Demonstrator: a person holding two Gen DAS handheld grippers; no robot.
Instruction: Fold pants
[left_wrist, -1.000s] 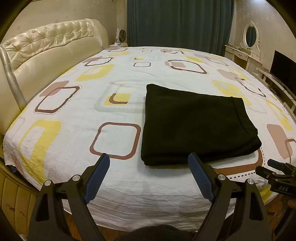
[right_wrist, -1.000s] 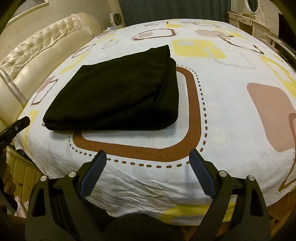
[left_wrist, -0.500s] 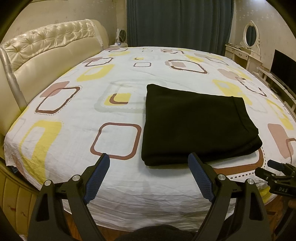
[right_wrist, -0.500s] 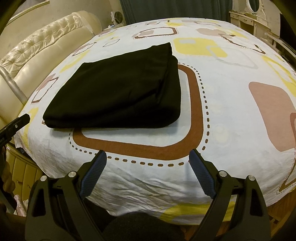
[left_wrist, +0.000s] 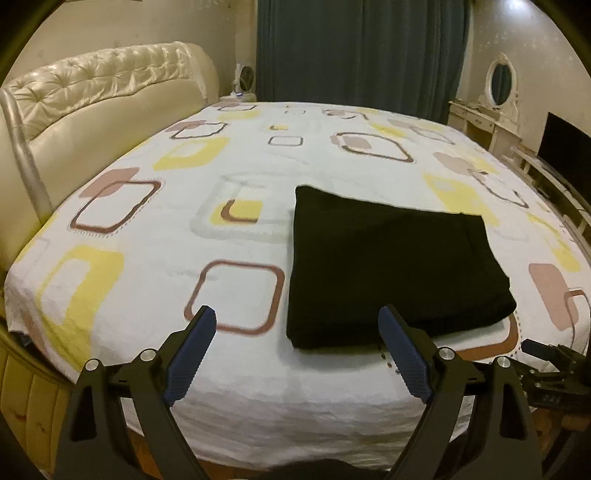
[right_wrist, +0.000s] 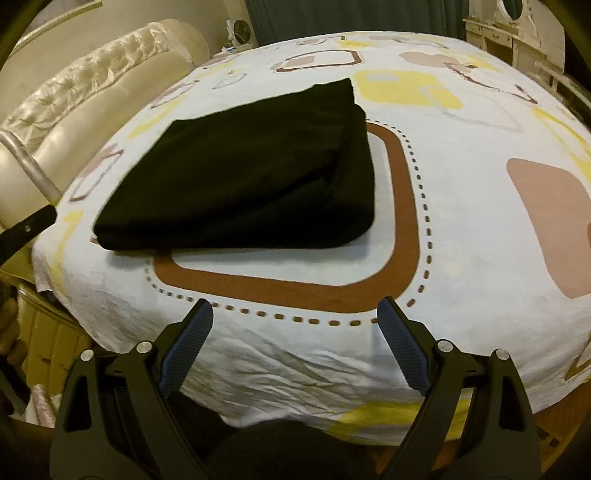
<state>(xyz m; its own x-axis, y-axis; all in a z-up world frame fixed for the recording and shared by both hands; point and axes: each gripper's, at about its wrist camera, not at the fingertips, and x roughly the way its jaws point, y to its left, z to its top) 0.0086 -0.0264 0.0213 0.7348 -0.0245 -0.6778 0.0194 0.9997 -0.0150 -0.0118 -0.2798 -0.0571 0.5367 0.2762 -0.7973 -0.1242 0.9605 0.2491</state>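
The folded black pants (left_wrist: 391, 266) lie near the bed's (left_wrist: 147, 258) front edge, folds lost in darkness, while left gripper (left_wrist: 295, 325) and right gripper (right_wrist: 295, 317) hover spread, empty.

A home bedroom. A large bed (left_wrist: 258, 369) fills the room, covered by a white sheet (left_wrist: 147, 229) printed with yellow, brown and pink squares. A cream tufted headboard (left_wrist: 103, 85) stands at the bed's left. Beyond the bed hang dark curtains (left_wrist: 354, 51). To the bed's right are a dressing table with an oval mirror (left_wrist: 500, 83) and a dark television screen (left_wrist: 567, 144).
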